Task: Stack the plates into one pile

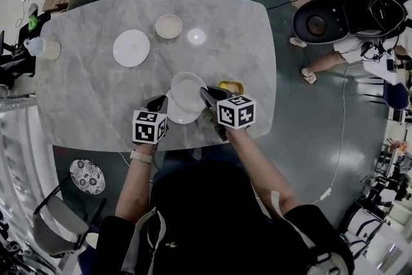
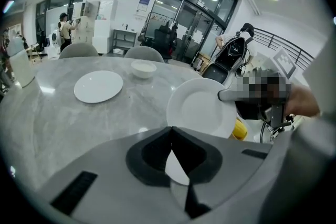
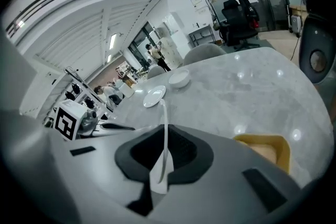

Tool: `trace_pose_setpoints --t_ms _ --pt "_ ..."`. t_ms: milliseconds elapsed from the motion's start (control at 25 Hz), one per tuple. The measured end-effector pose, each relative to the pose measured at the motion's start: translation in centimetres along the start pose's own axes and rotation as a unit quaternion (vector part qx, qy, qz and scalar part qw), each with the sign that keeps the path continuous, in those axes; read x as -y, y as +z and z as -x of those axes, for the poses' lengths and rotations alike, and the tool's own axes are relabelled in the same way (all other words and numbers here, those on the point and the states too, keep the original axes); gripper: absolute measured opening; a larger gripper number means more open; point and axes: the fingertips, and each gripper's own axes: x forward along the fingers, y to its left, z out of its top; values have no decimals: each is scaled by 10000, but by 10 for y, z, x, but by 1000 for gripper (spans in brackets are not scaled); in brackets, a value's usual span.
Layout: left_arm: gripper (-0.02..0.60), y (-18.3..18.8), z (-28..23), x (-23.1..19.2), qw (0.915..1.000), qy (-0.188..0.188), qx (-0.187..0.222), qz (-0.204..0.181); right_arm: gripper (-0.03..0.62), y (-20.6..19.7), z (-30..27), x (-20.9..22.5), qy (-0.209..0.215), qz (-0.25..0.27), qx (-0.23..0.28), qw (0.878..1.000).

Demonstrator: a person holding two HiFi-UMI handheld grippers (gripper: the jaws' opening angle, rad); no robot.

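The step in hand, as I judge it, is to bring one plate onto another. The right hand-held gripper (image 1: 205, 93) is clamped on the rim of a white plate (image 1: 188, 90) and holds it, tilted, partly above a second plate (image 1: 179, 115) that is at the front edge of the worktop (image 1: 96, 93). The left hand-held gripper (image 1: 159, 102) is at the left rim of this lower plate, and its jaws are together at the tips.

The next move asks to level the held plate, centre it over the lower one and set it down softly before the jaws release. A third plate (image 1: 131, 47) and a bowl (image 1: 168, 26) wait near the far edge. A yellow container (image 1: 232, 85) is just right of the pair.

The right gripper view alone shows the grip itself: the plate edge-on between the pads. The left gripper view shows the plate's open face and something white in the gap behind its own closed tips, probably the lower plate. Only the head view shows how the two plates overlap.
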Motion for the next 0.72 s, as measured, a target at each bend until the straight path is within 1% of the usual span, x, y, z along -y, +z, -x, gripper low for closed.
trace_pose_setpoints --t_ms 200,360,600,720 --pt "9 -19 9 -9 9997 5 -132 -200 28 -22 -6 -13 27 -315 -64 9995" --pt "9 -31 15 -11 9994 -90 -231 -235 28 -37 -11 -19 55 -583 -126 9982" --pt "9 -45 18 -3 9989 -233 -330 -254 29 -59 -14 -16 -53 -789 -193 9967" --pt "9 -52 19 3 9986 -288 -362 -266 29 -67 -16 -13 -88 -785 -307 9964"
